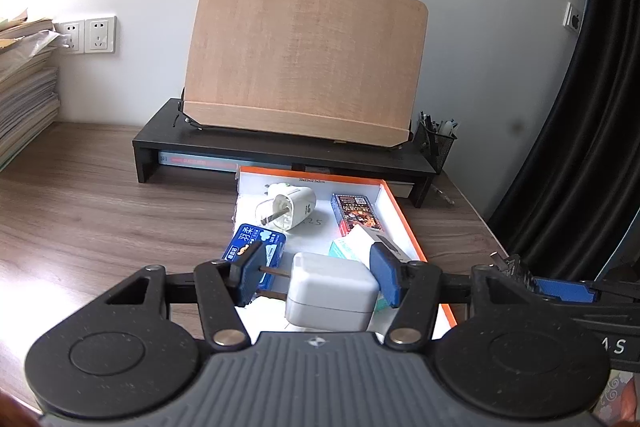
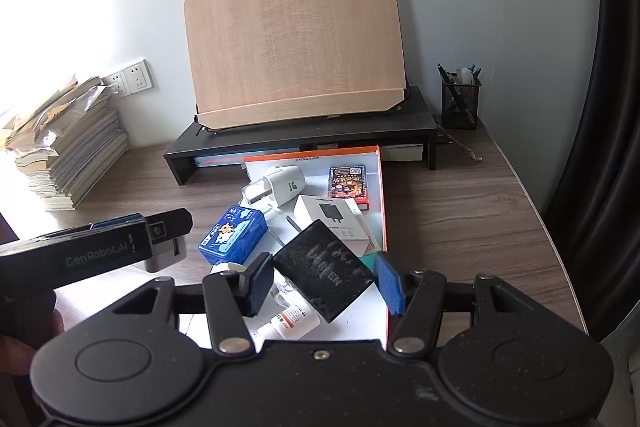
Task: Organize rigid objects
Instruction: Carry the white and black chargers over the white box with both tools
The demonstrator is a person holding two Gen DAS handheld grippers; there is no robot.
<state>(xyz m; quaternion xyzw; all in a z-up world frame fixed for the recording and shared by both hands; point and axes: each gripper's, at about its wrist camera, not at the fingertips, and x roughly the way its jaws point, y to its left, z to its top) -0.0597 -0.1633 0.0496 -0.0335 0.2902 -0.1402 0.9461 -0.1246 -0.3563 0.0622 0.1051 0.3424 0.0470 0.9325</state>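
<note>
left gripper (image 1: 316, 277) is holding a white charger block (image 1: 330, 297), its blue pads clamped on the block's two flat sides, the metal prongs sticking out toward the left pad. right gripper (image 2: 318, 283) is clamped the same way on a black charger brick (image 2: 324, 277), which is sitting tilted between the pads. both chargers are hanging over the near end of the orange-rimmed white tray (image 1: 404, 215), which is lying on the tabletop just in front of the black monitor riser (image 1: 280, 143), toward the tabletop's right edge.

inside the tray, a white travel adapter (image 1: 294, 209) is lying toward the far end, a dark printed card box (image 2: 347, 183) beside it at the far right, a white product box (image 2: 332, 223) in the middle, and a blue tissue pack (image 2: 234, 235) is overhanging the tray's left edge. a small white bottle (image 2: 290, 321) is lying near the front.

both chargers are looking stiff, dense and smooth-shelled, so they are likely feeling heavy for their size and a bit slippery; gripping across the broad flat faces, clear of the prongs, is looking like the safest hold. the tilted black brick is seeming more apt to twist in the pads.
</note>
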